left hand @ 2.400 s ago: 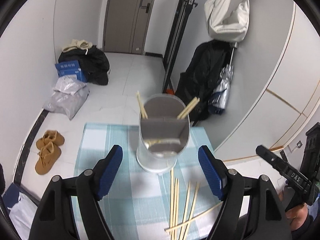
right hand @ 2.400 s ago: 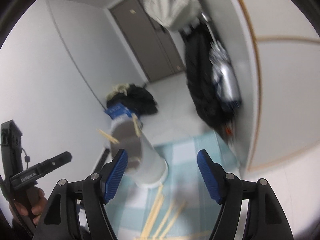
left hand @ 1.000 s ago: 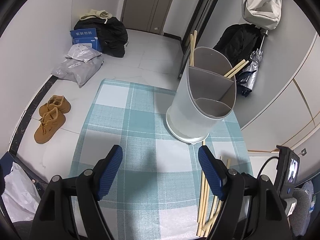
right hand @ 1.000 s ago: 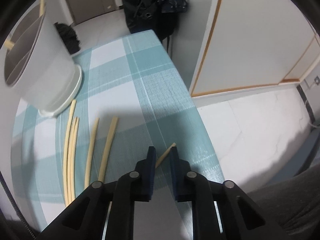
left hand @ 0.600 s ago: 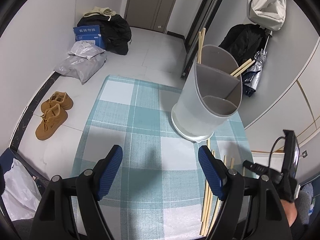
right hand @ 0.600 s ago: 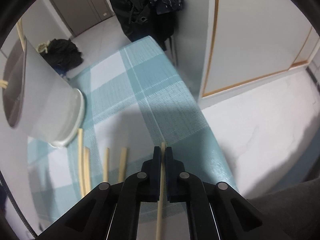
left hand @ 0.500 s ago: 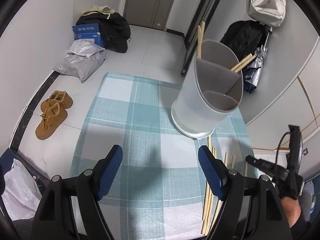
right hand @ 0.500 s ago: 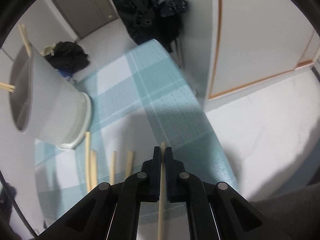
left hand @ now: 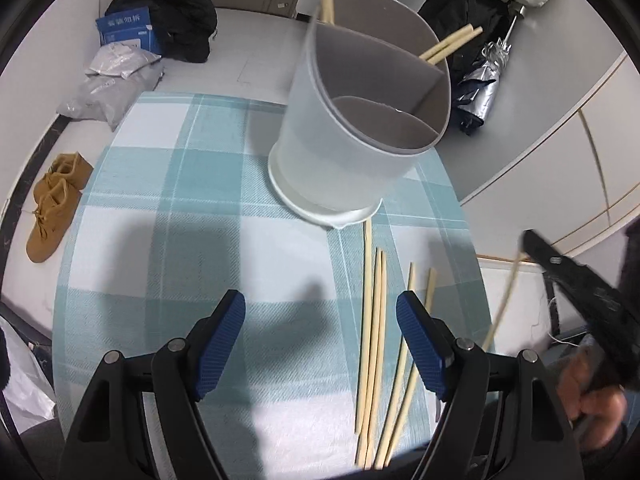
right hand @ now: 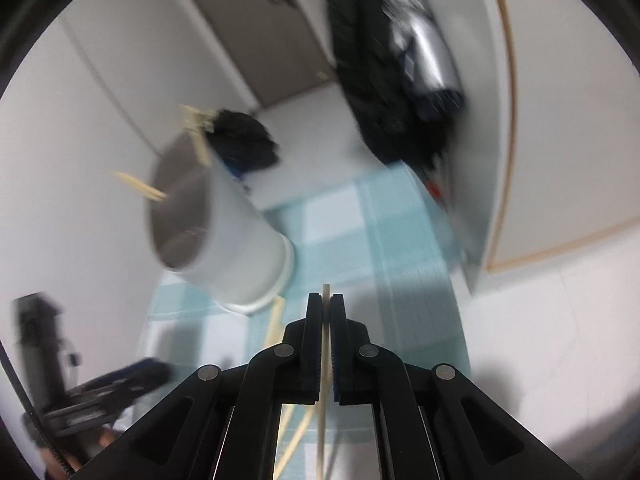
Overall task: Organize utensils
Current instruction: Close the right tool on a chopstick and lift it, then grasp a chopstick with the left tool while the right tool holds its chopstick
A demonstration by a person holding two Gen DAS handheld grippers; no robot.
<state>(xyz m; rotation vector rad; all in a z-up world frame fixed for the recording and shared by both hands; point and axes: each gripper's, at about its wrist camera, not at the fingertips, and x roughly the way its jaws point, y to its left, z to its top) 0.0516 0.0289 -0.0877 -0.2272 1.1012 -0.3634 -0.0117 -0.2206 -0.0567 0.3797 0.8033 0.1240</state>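
Right gripper (right hand: 326,312) is clamped tight on a single chopstick (right hand: 327,292), pads pinching it close to one end, the long remainder trailing down behind the jaws. Left gripper (left hand: 320,340) hangs with jaws spread wide and nothing between them, above the checked tablecloth (left hand: 168,184). The divided holder (left hand: 360,136) stands toward the cloth's far right corner, a few sticks already leaning inside. Five loose chopsticks (left hand: 374,320) lie along the right edge, just in front of the holder. These look light, stiff and smooth, so they'll likely swing or slide if gripped near the tip; mid-shaft seems steadier.
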